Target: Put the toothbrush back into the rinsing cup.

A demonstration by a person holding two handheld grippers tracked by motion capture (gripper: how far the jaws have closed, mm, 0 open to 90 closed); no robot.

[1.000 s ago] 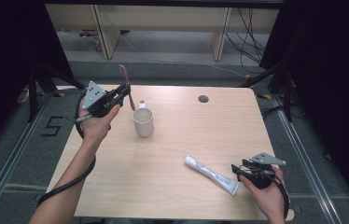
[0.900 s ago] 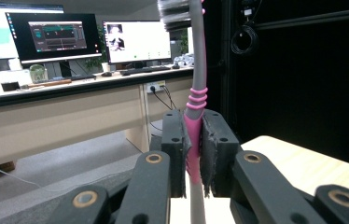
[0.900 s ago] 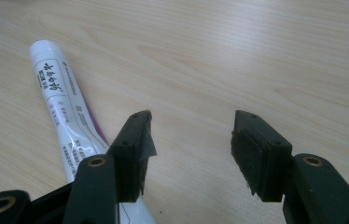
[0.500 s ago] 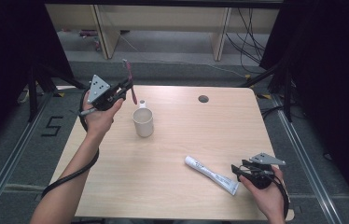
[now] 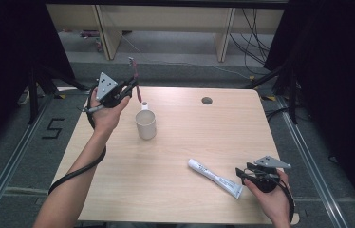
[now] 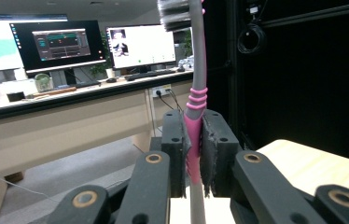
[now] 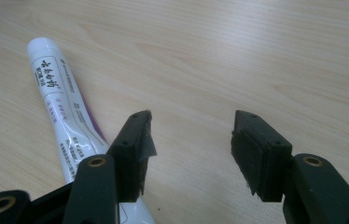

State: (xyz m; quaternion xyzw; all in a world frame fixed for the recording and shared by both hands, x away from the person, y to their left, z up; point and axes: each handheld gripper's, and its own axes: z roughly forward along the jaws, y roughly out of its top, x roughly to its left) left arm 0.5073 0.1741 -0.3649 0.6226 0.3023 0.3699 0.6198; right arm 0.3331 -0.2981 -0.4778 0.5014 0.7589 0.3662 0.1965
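Two grippers are in play, each doing a different job. A toothbrush (image 6: 195, 107) is pinched by the left gripper (image 5: 129, 88) at the pink part of its handle, the jaws clamped tight on either side of it, and it is held raised above the far left corner of the table (image 5: 185, 142), bristle end uppermost. Its lower end is pointed down toward a pale cup (image 5: 145, 124) standing just beside it, which suggests the brush is being carried at the cup's mouth, either for setting in or after being lifted out; which of the two cannot be told. The right gripper (image 5: 242, 175) is rested low at the near right corner, jaws spread wide with bare wood between them, and nothing is held. A white toothpaste tube (image 5: 215, 178) is lain flat just beside it, one end under the left-hand jaw in the right gripper view, probably so that it can be taken next. The bristle head is cut off at the top of the left gripper view, the cup's inside is not seen, and the small white thing behind the cup's rim cannot be made out.
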